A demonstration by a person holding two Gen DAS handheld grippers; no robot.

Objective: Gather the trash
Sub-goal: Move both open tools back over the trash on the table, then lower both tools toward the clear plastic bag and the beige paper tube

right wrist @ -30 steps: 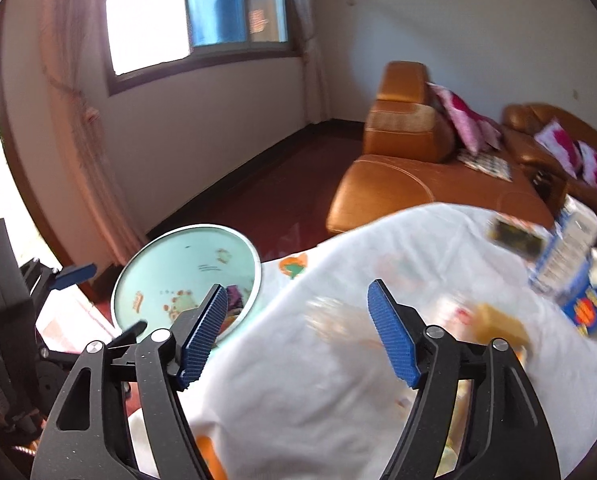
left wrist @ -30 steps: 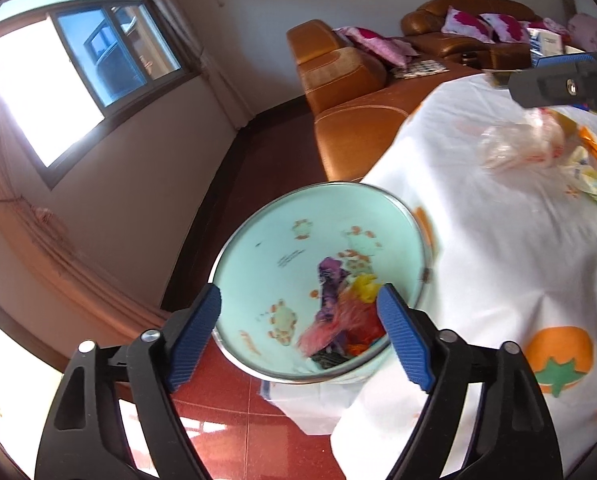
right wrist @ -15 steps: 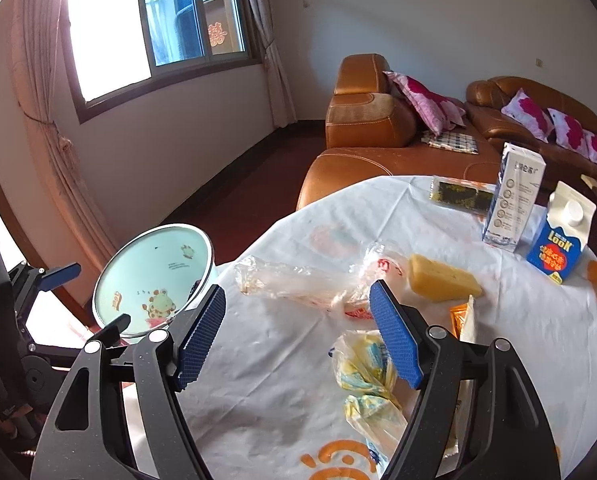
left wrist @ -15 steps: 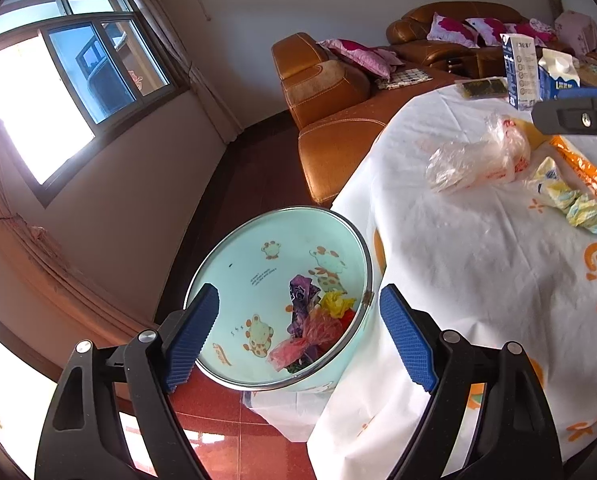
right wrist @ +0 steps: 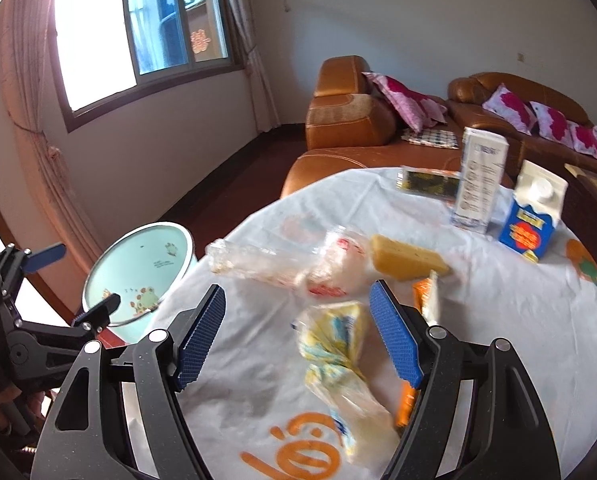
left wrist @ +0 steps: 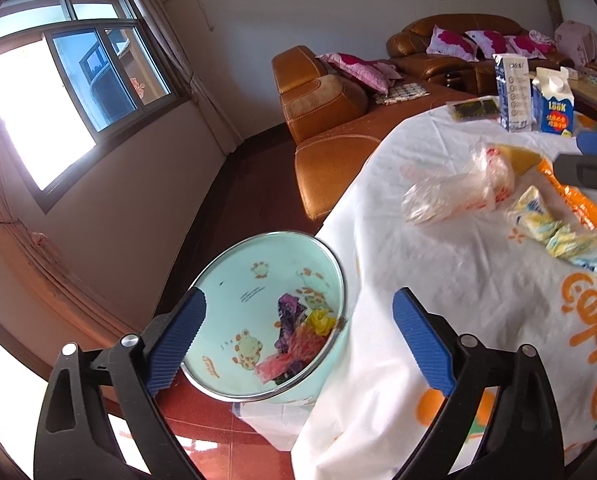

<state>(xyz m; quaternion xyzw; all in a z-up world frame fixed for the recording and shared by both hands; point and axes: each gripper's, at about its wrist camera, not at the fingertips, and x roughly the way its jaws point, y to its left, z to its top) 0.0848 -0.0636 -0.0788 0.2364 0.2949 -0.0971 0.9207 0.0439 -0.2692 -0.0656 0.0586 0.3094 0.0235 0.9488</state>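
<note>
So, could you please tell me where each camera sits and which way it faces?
Left wrist: on the left gripper, jaws opening and empty, looking down at the trash bin beside the table.
Right wrist: on the right gripper, open, facing the yellow wrapper.
Shared: bin, clear plastic bag, both cartons.

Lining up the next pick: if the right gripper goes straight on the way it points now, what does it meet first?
Most likely the crumpled yellow-and-blue wrapper lying on the tablecloth, between the open jaws of the right gripper. The clear plastic bag lies beyond it. Depth is hard to judge here.
</note>
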